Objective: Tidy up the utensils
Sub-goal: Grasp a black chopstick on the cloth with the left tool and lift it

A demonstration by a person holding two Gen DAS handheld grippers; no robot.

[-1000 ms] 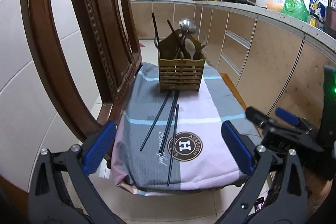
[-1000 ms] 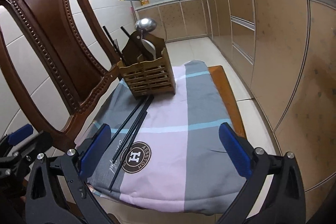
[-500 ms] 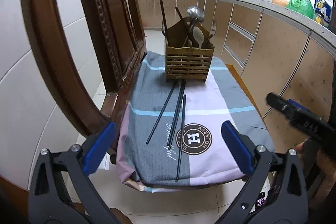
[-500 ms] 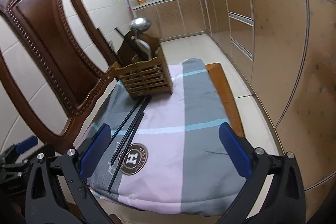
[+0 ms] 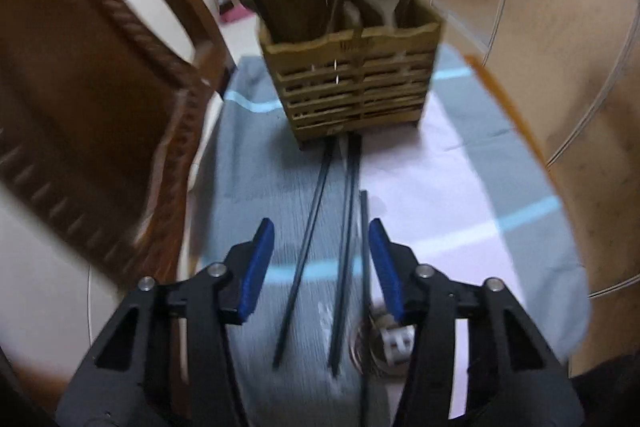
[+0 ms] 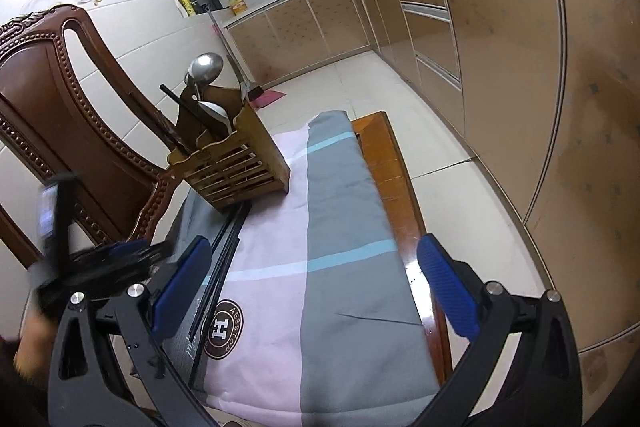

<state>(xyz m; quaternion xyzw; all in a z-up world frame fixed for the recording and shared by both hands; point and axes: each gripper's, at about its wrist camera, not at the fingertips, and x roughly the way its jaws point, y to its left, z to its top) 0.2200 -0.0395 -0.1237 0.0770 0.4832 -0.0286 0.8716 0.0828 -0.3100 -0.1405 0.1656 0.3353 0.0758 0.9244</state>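
Compared with a second ago, the left gripper (image 5: 322,267) has swept in low over the cloth (image 5: 460,195), and its jaws, then spread wide, are closing around the black chopsticks (image 5: 344,227). The sticks lie between the blue pads (image 5: 258,267) but are not yet pinched; the blurred view suggests the approach is not finished. At twelve o'clock from them stands the holder (image 5: 352,83), touching their far ends, already full of a ladle, spoons and a fork. At three o'clock, the right gripper (image 6: 314,289) has shifted only a little and hangs spread over the cloth, holding nothing. The pickup looks imminent, with stowing the chopsticks upright to follow.
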